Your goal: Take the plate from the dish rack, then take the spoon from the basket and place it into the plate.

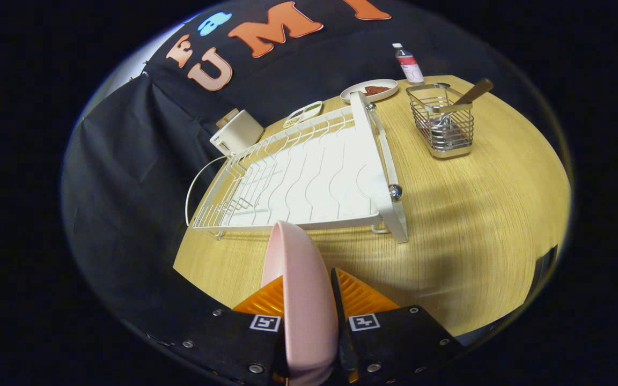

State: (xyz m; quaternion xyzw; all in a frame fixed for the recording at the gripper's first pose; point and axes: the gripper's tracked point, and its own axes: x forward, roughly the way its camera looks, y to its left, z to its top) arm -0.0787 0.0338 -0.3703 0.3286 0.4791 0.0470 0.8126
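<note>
My gripper (309, 292) is shut on a pink plate (298, 284), held on edge between both fingers above the wooden table (475, 214). Just beyond the plate stands the white wire dish rack (309, 177), with nothing in its slots. Farther off, to the right of the rack, a metal wire basket (443, 126) holds a spoon (472, 94) whose wooden handle leans out over the rim.
Behind the rack sit a white plate with dark food (369, 90), a small oval dish (303, 113), a clear bottle (408, 63) and a white box-shaped appliance (236, 134). Bare tabletop lies right of the rack and in front of the basket.
</note>
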